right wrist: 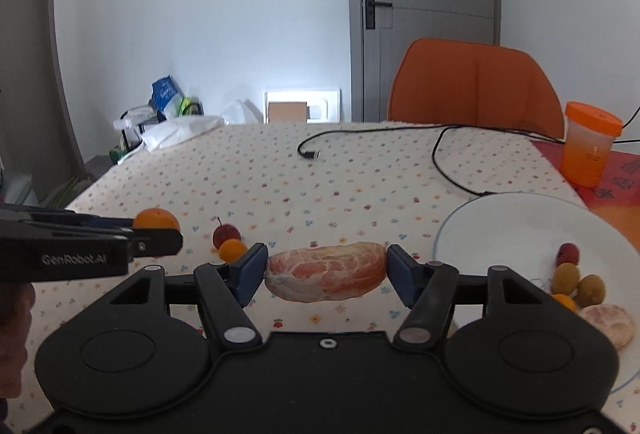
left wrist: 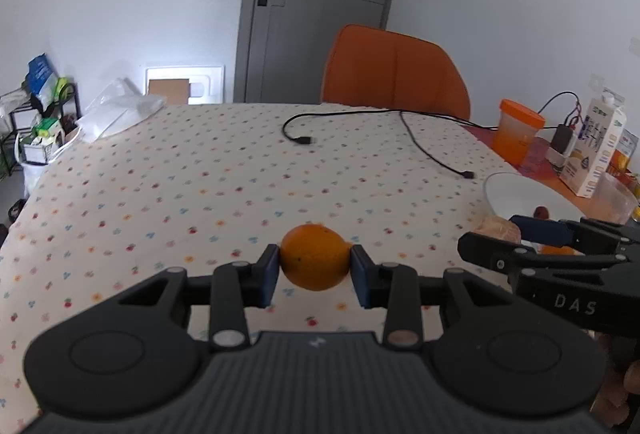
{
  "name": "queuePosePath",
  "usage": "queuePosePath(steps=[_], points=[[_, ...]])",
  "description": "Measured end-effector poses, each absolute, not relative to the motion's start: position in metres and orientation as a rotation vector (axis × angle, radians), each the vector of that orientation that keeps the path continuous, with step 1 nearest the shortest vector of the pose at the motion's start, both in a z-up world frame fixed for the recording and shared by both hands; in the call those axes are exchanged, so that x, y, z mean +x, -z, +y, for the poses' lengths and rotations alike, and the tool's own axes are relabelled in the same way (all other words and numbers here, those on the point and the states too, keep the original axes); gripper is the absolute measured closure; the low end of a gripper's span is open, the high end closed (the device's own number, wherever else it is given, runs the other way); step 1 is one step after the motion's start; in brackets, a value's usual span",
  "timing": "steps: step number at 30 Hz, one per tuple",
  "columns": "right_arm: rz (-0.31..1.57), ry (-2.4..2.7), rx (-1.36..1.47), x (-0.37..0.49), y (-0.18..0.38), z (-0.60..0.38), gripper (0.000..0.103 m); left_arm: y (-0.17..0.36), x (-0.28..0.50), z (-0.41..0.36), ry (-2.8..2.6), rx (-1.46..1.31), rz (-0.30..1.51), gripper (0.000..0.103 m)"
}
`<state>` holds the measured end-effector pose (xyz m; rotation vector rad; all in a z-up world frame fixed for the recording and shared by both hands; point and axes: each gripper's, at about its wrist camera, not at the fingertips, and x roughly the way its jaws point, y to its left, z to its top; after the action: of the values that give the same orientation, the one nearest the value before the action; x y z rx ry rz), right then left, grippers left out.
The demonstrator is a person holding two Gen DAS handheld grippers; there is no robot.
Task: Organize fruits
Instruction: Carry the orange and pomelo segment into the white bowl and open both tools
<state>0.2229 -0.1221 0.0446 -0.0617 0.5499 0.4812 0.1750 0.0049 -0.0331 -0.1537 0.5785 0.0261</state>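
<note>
My left gripper [left wrist: 315, 274] is shut on a round orange [left wrist: 315, 261], held above the flowered tablecloth. The right gripper [right wrist: 326, 276] is shut on a peeled pink citrus segment [right wrist: 326, 270], its pads pressing both ends. To its right lies a white plate [right wrist: 460, 218] holding a small red fruit [right wrist: 568, 254], two yellow-green fruits [right wrist: 566, 276], a small orange one and a peeled citrus slice [right wrist: 608, 324]. On the cloth, left of the segment, sit a small red apple [right wrist: 226, 234] and a small orange fruit [right wrist: 232, 250]. The left gripper [right wrist: 158, 230] with its orange [right wrist: 156, 220] shows at the left edge.
A black cable [right wrist: 440, 153] snakes across the far half of the table. An orange-lidded cup [right wrist: 588, 149] stands at the right, with a milk carton [left wrist: 600, 149] beyond it. An orange chair [right wrist: 476, 85] stands behind the table, and a plastic bag [right wrist: 180, 129] lies at the far left corner.
</note>
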Motion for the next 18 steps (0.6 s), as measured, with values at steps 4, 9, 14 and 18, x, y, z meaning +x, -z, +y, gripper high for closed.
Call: queuePosePath(steps=[4, 9, 14, 18], points=[[0.529, -0.472, -0.049, 0.219, -0.053, -0.133, 0.041, 0.027, 0.176, -0.008, -0.002, -0.142, 0.563, 0.066], [0.513, -0.453, -0.033, 0.215, -0.058, -0.147, 0.041, 0.021, 0.179, -0.024, 0.031, -0.130, 0.553, 0.066], [0.504, -0.425, -0.020, 0.213, -0.060, -0.161, 0.041, 0.017, 0.181, -0.039, 0.060, -0.118, 0.539, 0.066], [0.498, -0.404, -0.004, 0.210, -0.061, -0.175, 0.041, 0.014, 0.183, -0.051, 0.080, -0.104, 0.533, 0.066]])
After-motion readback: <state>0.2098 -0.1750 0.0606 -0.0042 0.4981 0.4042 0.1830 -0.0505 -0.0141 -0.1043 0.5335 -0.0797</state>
